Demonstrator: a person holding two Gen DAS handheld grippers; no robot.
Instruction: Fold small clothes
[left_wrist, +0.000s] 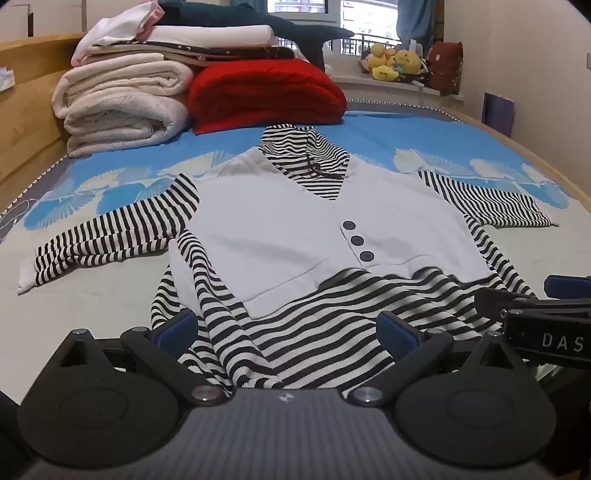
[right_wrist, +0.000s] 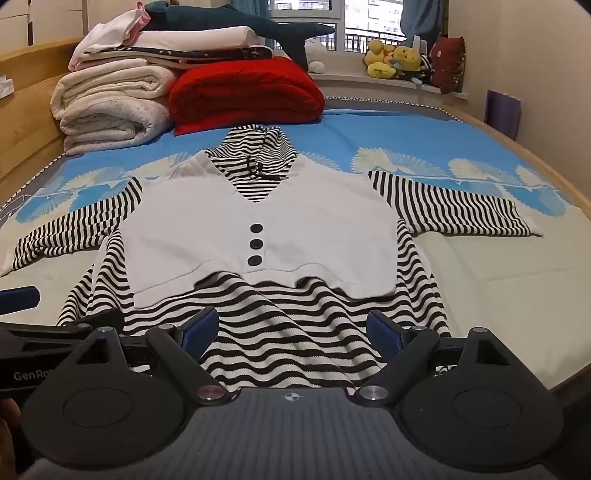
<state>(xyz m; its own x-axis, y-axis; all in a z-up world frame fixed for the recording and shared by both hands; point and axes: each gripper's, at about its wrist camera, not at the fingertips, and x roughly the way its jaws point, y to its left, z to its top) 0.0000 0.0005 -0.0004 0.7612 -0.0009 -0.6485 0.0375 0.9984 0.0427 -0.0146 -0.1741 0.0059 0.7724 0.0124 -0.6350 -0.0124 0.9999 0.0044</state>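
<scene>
- Clearly, a small striped hooded top (left_wrist: 325, 317) is spread flat, front up, on a bed sheet (left_wrist: 92, 295) printed in blue with pale fan-shaped leaves.
- A white vest panel (left_wrist: 280, 229) with three dark buttons (left_wrist: 357, 240) is seen over the chest of the garment, and the striped hood (left_wrist: 314, 147) lies at its far end.
- Both sleeves are stretched out sideways: the left sleeve (left_wrist: 110, 236) reaches toward the wooden bed frame (left_wrist: 26, 122), while the right sleeve (right_wrist: 454, 210) points the opposite way.
- The left gripper (left_wrist: 288, 328) is held with its jaws spread wide; the striped hem lies between and just beyond the blue pads (left_wrist: 177, 328), but nothing is clamped.
- The right gripper (right_wrist: 291, 328) is likewise held wide apart over the hem, with the striped fabric lying between its fingers and not pinched.
- The two grippers are placed side by side at the near edge of the garment; part of each is seen at the margin of the other's view.
- Whether the pads touch the cloth cannot be told from either view.
- Well beyond the hood, a red folded blanket (left_wrist: 266, 96) and a pile of white folded quilts (left_wrist: 122, 99) are stacked at the head of the bed.
- Yellow plush toys (left_wrist: 395, 61) are lined up on the window sill.
</scene>
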